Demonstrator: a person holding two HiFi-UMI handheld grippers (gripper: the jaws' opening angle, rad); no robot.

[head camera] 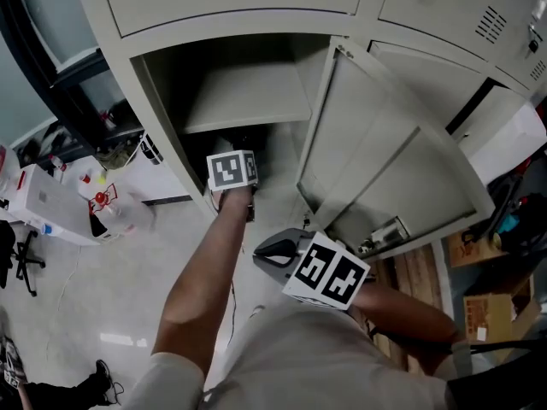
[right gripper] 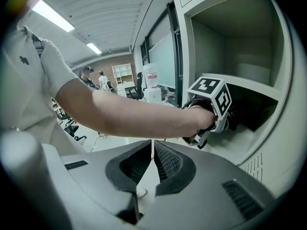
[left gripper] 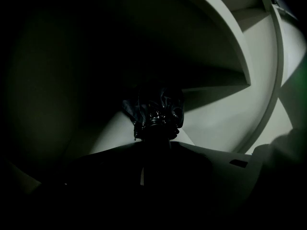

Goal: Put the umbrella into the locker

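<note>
Inside the grey metal locker (head camera: 248,96), left tongs (left gripper: 154,140) clamp the folded black fabric umbrella (left gripper: 156,110) by its end. It's probably light, soft-skinned, stiff-cored. The right tongs (right gripper: 152,150) are together, empty.

Locker: pale grey metal locker (head camera: 158,84), standing on the floor, its door (head camera: 385,169) swung open.
Shelf: flat grey metal shelf (head camera: 248,101) across the open compartment.
Below shelf: black folded umbrella (left gripper: 156,110) reaches inside; whether it rests on the bottom cannot be told.
Floor: glossy pale floor (head camera: 154,272); white boxy case (head camera: 51,207) left, brown cardboard box (head camera: 491,314) right.
</note>
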